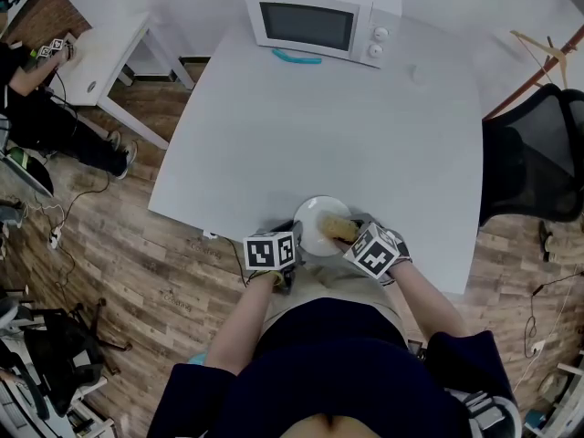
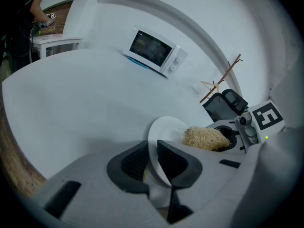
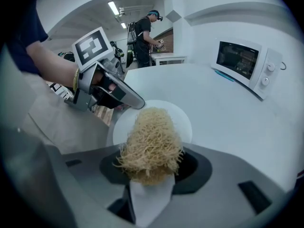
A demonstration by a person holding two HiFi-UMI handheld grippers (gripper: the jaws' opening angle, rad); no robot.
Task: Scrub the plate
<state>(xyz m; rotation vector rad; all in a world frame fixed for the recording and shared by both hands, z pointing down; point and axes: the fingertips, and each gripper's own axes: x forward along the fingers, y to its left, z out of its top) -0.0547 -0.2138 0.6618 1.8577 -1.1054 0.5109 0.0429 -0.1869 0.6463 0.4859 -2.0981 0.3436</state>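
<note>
- Plate sits at the near edge of the table, just ahead of both grippers and between them.
- Left gripper: jaws clamped on the plate's near rim, one pad on each side of it. This reads as an anchor so the plate can't slide or spin under scrubbing.
- Right gripper: jaws closed on the base of a straw-coloured fibrous scrubber. Most of it sticks out past the fingertips, so fibres meet the plate, not the jaws.
- Scrubber lies over the plate's face, on the side away from the left gripper's hold. That keeps the two grippers close but apart.
- Contact looks likely, but how hard the fibres press can't be told.
- Both grippers angle down at the plate.
- Judgement: the scrubbing step is in hand. No dirt or water shows on the plate, so progress can't be read.
- Microwave stands at the table's far end, well apart and not involved.
</note>
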